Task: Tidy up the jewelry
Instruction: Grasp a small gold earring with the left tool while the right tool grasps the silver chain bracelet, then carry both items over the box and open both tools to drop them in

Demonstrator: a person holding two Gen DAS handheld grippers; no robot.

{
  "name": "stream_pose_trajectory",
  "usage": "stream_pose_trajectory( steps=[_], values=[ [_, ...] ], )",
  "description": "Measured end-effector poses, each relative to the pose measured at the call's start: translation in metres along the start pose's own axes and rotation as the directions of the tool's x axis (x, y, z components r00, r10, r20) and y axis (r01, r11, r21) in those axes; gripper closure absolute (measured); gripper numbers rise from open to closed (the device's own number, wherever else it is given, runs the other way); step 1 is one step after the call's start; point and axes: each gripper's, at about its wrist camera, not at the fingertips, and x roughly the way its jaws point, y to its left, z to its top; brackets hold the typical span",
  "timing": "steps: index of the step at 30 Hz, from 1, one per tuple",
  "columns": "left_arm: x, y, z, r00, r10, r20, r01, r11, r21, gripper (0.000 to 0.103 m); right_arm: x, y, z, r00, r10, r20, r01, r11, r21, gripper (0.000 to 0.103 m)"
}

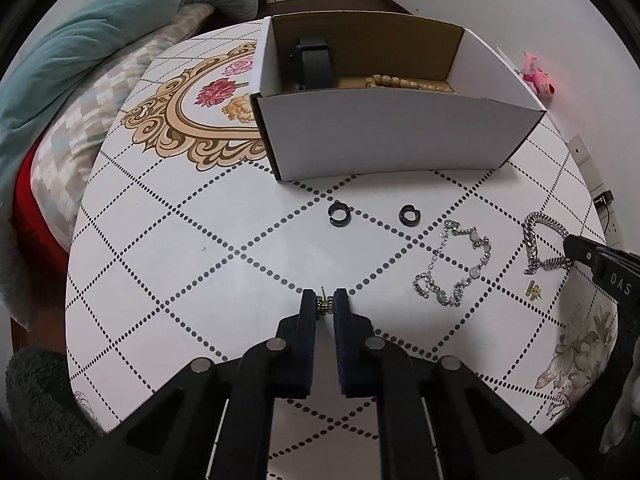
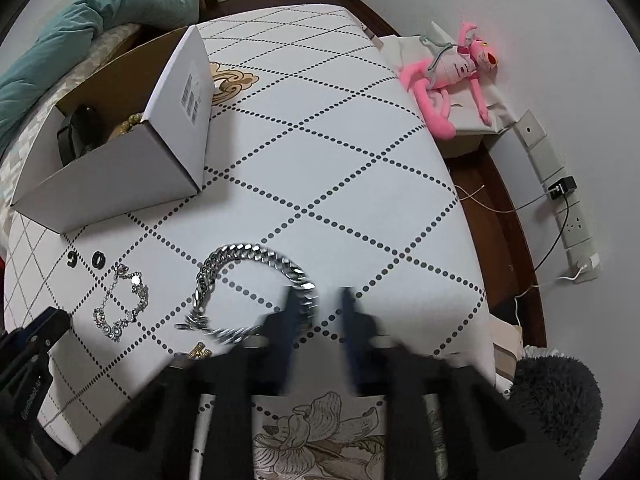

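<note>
Left tool clenched on small earring above desk; right tool released beside chunky silver chain

Right tool — motion-blurred.

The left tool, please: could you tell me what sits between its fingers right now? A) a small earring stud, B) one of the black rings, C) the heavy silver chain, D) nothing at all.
A: the left tool is shut on a small earring stud, while the two black rings and the heavy silver chain lie on the table.
</note>
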Motion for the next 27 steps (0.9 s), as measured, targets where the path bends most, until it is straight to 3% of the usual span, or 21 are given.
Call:
stream_pose_trajectory(
  steps=[4,13,20,27],
  values=[
    [-0.002,0.002,-0.002,1.0,-0.024,-0.003,0.024,1.0,-0.017,0.097,-0.003,-0.001,-0.002,1.0,0.024,0.005,-0.024,1.0,0.016,0.095],
    [-0.023,0.015,0.012,0.997,-0.075,0.034,0.076,0.996,-0.044,0.097,-0.028,-0.009,-0.006,0.977,0.214,0.024,-0.215,0.974,0.073,0.095],
    [-0.058,0.019,0.033,0.988,-0.126,0.09,0.132,0.989,-0.062,0.097,-0.073,-0.001,0.006,0.944,0.319,0.087,-0.323,0.946,0.035,0.095],
    [-0.087,0.023,0.073,0.97,-0.203,0.132,0.214,0.974,-0.073,0.097,-0.133,0.012,0.036,0.893,0.416,0.171,-0.415,0.909,-0.041,0.095]
  ],
)
